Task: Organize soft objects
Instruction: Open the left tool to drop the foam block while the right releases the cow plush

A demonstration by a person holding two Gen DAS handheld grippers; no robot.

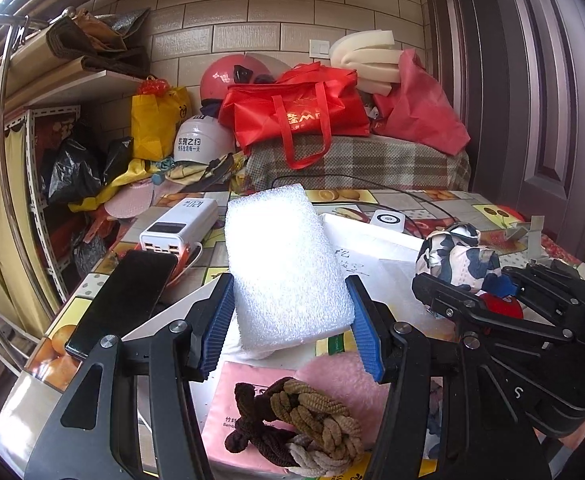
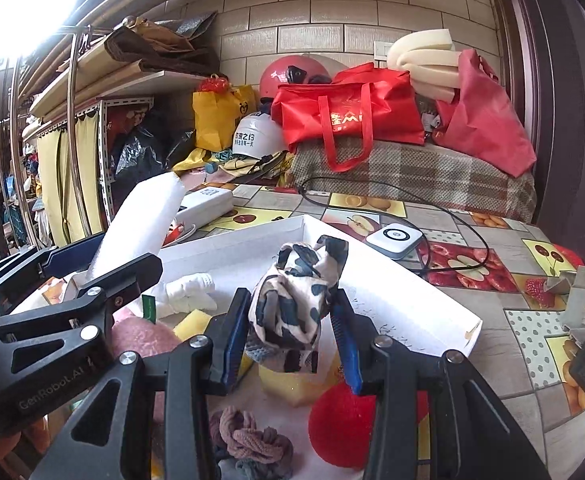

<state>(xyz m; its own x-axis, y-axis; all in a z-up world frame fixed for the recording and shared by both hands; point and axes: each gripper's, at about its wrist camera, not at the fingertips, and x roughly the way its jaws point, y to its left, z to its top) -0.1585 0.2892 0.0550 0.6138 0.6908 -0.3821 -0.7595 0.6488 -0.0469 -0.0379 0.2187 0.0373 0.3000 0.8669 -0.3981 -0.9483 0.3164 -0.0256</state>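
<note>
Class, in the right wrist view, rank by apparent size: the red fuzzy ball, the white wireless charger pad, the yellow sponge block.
1. Red fuzzy ball
2. Yellow sponge block, partly hidden, so unsure
3. White wireless charger pad, though farther away

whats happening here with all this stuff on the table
A person works two handheld grippers over a cluttered table. The left gripper is clamped on a white foam block; the right gripper is clamped on a bundled black-and-white patterned cloth. Both are held up near a shallow white cardboard box.
</note>
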